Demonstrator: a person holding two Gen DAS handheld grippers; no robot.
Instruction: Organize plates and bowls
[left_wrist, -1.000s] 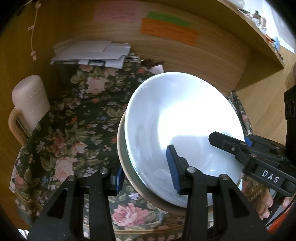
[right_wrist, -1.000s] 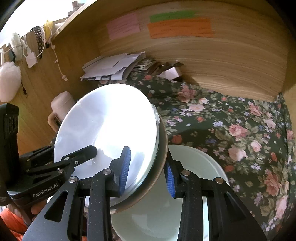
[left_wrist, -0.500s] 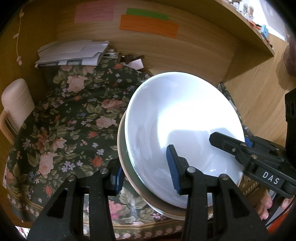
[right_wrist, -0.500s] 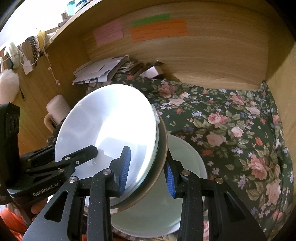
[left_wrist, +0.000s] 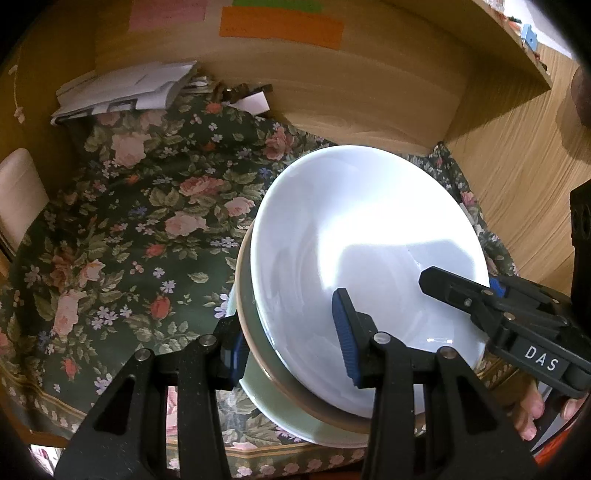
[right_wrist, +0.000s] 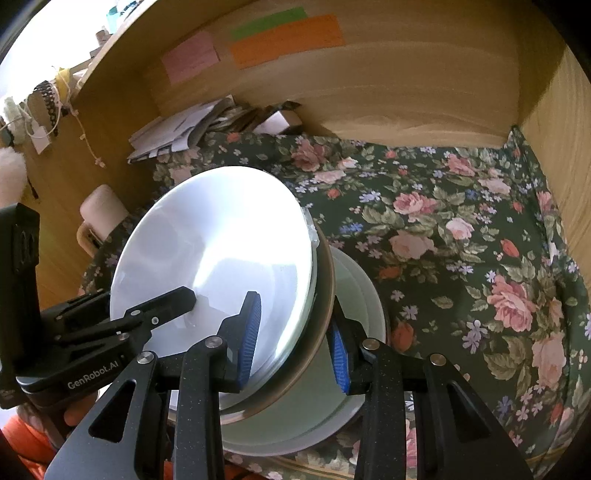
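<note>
- Your left hand-held gripper (left_wrist: 291, 339) and right hand-held gripper (right_wrist: 295, 339) each clamp one tilted stack's rim.
- Stack: one glossy white bowl (left_wrist: 365, 258), one brown-rimmed plate (right_wrist: 325, 295).
- One pale green plate (right_wrist: 354, 295) lies beneath, on the floral-clothed desk (right_wrist: 461, 229).

White letters "DAS" stand on the black plastic body of the right gripper (left_wrist: 458, 291), at four o'clock in the left wrist view. "GenRobot.AI" is printed in white on the black plastic body of the left gripper (right_wrist: 162, 306), at eight o'clock in the right wrist view. The pink, green and orange paper notes (right_wrist: 288, 38) on the wooden back wall carry writing too faint to read.
</note>
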